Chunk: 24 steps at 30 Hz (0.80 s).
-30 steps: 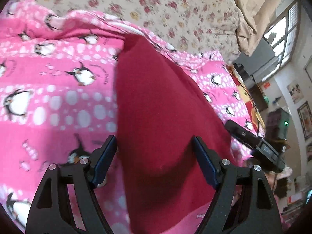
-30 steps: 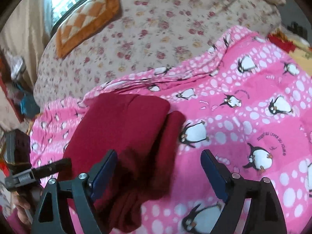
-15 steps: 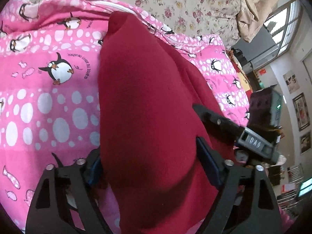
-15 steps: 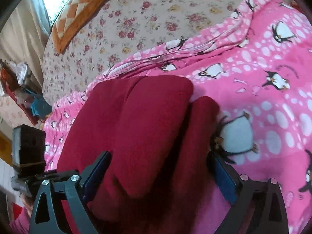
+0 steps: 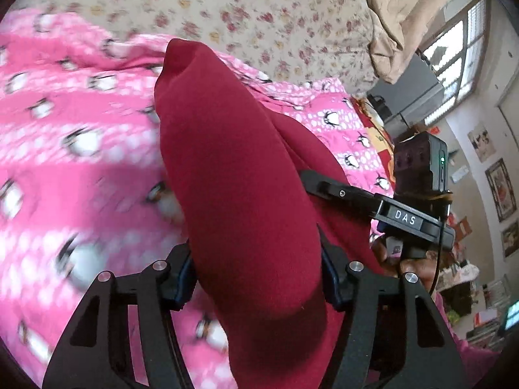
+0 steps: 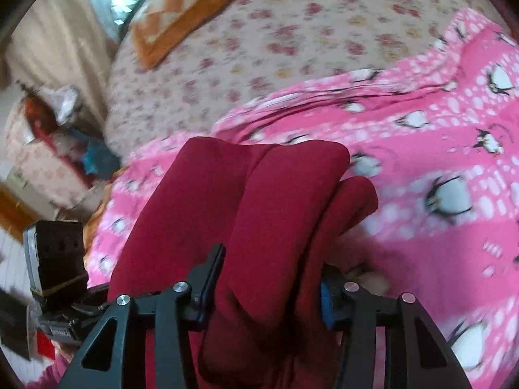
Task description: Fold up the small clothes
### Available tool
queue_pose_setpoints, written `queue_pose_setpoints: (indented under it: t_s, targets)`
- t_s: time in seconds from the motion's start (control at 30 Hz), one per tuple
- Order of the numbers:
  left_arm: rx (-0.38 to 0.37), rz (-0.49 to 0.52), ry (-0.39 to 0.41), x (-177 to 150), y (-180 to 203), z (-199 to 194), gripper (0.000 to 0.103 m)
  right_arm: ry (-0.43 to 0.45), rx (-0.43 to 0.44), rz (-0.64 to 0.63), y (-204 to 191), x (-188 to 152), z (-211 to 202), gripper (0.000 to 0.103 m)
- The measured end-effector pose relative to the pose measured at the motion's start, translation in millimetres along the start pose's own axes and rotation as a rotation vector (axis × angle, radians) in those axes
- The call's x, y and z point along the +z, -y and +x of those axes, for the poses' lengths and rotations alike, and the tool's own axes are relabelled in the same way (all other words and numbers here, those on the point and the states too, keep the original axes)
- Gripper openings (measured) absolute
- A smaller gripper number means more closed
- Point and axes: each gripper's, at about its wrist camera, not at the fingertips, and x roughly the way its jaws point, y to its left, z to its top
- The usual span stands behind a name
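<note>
Two tools, the left tool [image 5: 256, 278] and right tool [image 6: 269, 288], jaws just closed, were recorded clamped on one folded dark red garment [image 5: 240, 175] over the pink penguin blanket [image 5: 71, 168] on the bed; uneven pull was judged liable to undo folds.

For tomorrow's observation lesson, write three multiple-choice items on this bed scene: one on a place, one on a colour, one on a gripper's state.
1. The dark red fabric garment lies on:
A. a pink penguin-print blanket
B. a wooden floor
C. a chair

2. The cushion at the bed's far side is:
A. blue
B. orange and cream
C. black

3. The right gripper is:
A. wide open, empty
B. out of view
C. closed on the garment

Answers:
1 A, pink penguin cloth surrounds it.
2 B, its checks show those colours.
3 C, both fingers press the red folds.
</note>
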Motion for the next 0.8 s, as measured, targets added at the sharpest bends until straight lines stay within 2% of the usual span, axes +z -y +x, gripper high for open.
queue_pose_setpoints:
  t_s: [0.1,0.13,0.2,0.23,0.37,0.47,0.57,0.7,0.8]
  targets:
    - [0.1,-0.022,-0.019,-29.1,-12.1,-2.0,0.062,-0.039,0.017,-0.025,-15.4,-19.3,13.0,0.048]
    - [0.127,-0.029,-0.036,-35.0,-15.7,3.1,0.063,-0.065,0.004,-0.021,-15.8,-25.7,22.2,0.052]
    - [0.188,-0.063,-0.064,-49.3,-27.1,15.8,0.068,-0.138,-0.086,0.0,-11.8,-39.4,43.0,0.058]
    - [0.196,-0.077,-0.051,-54.3,-30.3,15.8,0.073,-0.139,-0.099,0.02,-9.5,-47.7,46.7,0.063]
    - [0.236,-0.058,0.011,-58.0,-24.6,3.4,0.075,-0.088,-0.122,0.017,-19.9,-57.4,28.1,0.066]
    - [0.314,-0.013,0.069,-63.4,-12.3,-7.7,0.076,-0.045,-0.191,-0.025,-30.9,-61.6,6.1,0.066]
    - [0.378,0.012,0.117,-71.7,-5.9,-14.1,0.076,0.036,-0.233,-0.077,-47.3,-68.2,-18.5,0.066]
    - [0.436,0.025,0.153,-78.1,-2.4,-17.4,0.076,0.101,-0.23,-0.16,-68.3,-81.3,-35.5,0.066]
    - [0.46,0.014,0.167,-80.7,-2.1,-20.9,0.076,0.115,-0.179,-0.202,-75.6,-89.4,-37.9,0.066]
